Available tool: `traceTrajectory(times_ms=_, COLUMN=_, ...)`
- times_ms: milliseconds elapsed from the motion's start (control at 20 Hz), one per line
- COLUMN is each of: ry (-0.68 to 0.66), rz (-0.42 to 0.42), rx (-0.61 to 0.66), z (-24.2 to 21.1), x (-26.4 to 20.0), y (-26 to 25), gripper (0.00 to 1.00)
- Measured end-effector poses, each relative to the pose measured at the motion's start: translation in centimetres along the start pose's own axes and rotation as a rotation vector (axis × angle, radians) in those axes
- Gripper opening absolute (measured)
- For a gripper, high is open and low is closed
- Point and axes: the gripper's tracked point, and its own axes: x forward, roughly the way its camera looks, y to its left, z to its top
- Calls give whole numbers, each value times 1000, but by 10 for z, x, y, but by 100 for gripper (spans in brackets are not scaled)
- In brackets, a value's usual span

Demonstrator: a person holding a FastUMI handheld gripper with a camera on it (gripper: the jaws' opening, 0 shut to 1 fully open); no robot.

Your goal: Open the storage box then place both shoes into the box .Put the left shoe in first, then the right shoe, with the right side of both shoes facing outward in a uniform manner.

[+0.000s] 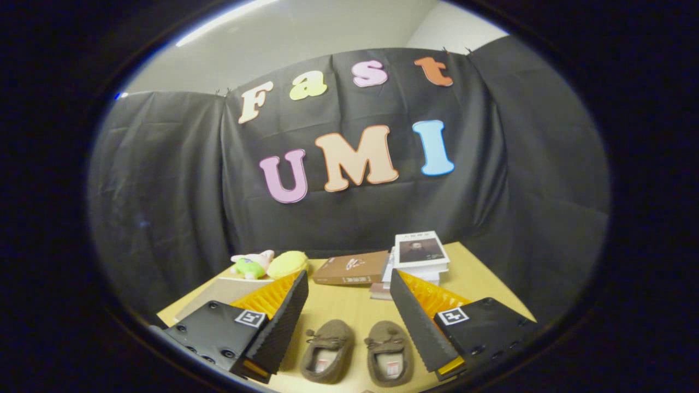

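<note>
Fingers (349, 322) wide apart, holding nothing. Two brown shoes side by side low in the middle of the frame, on the desk (349, 305): left shoe (327, 351), right shoe (389, 353). Probably soft and light; best pinched at the heel rim.

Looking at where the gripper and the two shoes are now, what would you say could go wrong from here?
1. The open gripper frames both brown shoes at once; closing here might catch the wrong one or both.
2. The shoes lie close together, so grasping one may nudge the other.
3. The stacked books and plush toys beyond crowd the table.
</note>
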Motion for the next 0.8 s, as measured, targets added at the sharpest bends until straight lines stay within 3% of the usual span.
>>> traceTrajectory(times_ms=200, ry=126, rz=87, rx=232, z=-32, x=10, y=18, gripper=98)
traceTrajectory(times_ms=600, ry=549, rz=222, rx=740, z=-132, x=2, y=68, gripper=98)
traceTrajectory(times_ms=800, ry=642, rz=228, rx=803, z=-161, x=-9, y=81, gripper=98)
